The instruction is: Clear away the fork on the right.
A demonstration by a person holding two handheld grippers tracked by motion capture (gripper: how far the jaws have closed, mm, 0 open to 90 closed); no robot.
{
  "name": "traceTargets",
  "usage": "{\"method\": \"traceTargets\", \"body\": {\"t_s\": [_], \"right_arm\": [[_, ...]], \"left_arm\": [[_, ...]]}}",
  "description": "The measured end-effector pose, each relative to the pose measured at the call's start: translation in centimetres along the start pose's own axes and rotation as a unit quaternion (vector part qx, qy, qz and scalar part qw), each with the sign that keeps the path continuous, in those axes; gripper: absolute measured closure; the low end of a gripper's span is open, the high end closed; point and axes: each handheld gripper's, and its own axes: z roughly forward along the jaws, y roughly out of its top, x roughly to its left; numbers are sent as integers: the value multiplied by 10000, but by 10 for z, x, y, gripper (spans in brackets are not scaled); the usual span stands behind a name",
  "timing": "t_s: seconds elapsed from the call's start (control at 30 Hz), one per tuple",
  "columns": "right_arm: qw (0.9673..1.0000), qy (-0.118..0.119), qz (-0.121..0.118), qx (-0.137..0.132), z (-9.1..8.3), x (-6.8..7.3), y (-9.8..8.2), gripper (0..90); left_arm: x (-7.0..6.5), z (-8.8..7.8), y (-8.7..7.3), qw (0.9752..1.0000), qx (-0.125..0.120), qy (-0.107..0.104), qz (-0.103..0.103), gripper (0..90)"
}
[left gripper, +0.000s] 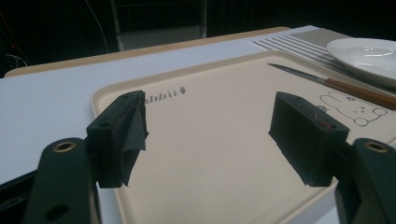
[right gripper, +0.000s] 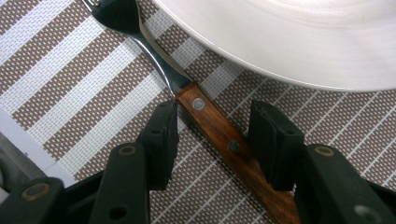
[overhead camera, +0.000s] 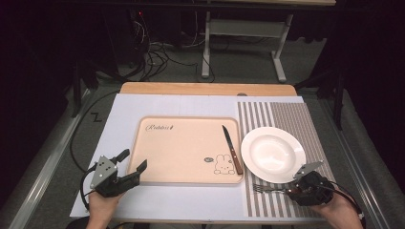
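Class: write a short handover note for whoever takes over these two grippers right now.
Left gripper: open, holding nothing, at the near left corner of the tray.
Right gripper: jaws astride the wooden handle of the fork, pads not yet touching it.
The fork lies on the striped mat, beside the white plate. The knife rests on the tray.
Done: fork reached.
Left: grip it, lift it.

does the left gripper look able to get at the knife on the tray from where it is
Probably yes. The left gripper sits open at the tray's near left corner, and the knife lies along the far right edge with bare tray between them; nothing blocks a reach across.
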Motion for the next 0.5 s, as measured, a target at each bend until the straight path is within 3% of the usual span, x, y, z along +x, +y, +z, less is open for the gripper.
{"method": "traceTargets", "body": {"t_s": [0.3,0.5], "right_arm": [[9997,112,-210,41,0,4,2,694],[9993,182,-312,82,0,5,3,743]], "left_arm": [[0,-1,0,10000,-41,-29,7,277],[0,0,0,10000,-22,-24,14,277]]}}
